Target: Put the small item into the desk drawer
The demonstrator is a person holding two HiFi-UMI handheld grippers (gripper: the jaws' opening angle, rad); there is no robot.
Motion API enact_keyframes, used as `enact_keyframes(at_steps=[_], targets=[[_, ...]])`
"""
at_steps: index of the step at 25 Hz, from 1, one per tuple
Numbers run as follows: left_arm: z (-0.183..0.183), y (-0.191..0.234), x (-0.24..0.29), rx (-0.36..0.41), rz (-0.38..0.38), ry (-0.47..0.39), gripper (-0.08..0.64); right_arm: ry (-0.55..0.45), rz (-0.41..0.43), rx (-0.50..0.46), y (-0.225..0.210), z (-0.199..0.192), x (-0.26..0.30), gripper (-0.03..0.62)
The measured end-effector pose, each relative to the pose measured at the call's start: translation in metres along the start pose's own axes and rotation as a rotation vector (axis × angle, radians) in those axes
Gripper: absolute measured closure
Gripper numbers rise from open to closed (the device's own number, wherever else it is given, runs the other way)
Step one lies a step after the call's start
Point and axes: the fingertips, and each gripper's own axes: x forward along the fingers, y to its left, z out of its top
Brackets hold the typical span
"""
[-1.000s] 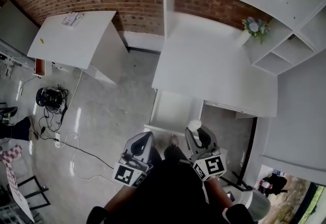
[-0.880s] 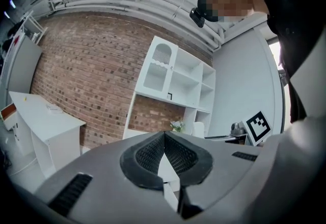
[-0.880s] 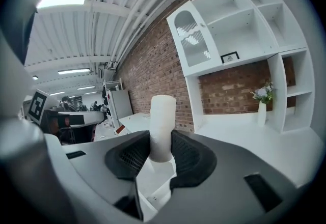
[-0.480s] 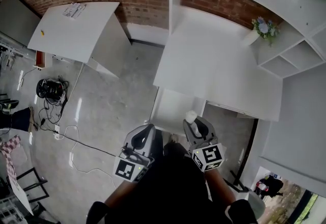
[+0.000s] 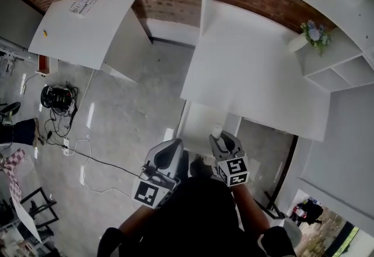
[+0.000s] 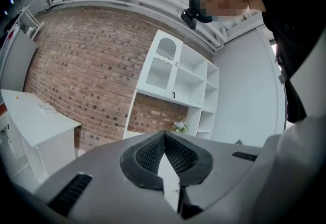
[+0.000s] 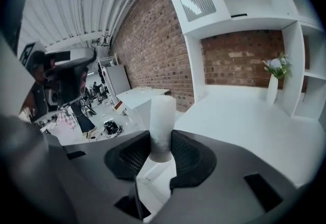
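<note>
A small white cylinder (image 5: 216, 131) stands upright between the jaws of my right gripper (image 5: 218, 139), which is shut on it. In the right gripper view the cylinder (image 7: 162, 118) rises out of the black pads (image 7: 186, 159), with the white desk top (image 7: 244, 121) beyond. The desk drawer (image 5: 205, 123) is pulled open under the desk's (image 5: 251, 69) near edge, and the cylinder hangs at the drawer's near edge. My left gripper (image 5: 177, 145) is beside it to the left. Its jaws are shut with nothing between them (image 6: 164, 135).
A vase of flowers (image 5: 310, 35) stands at the desk's far right, by white shelves (image 5: 345, 69). A second white table (image 5: 87, 31) stands at the left against the brick wall. Cables and a black coil (image 5: 57, 113) lie on the grey floor.
Both grippers have edged forward toward the open drawer, and the right one still holds the white cylinder. The head view has shifted slightly.
</note>
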Motion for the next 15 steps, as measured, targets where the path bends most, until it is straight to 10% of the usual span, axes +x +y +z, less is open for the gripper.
enact_keyframes(at_steps=[15], targets=[[-0.033,0.032,0.036,-0.038,-0.036,0.067,0.537,0.249,0.027,0.048,-0.013,-0.081,0.082,0.451]])
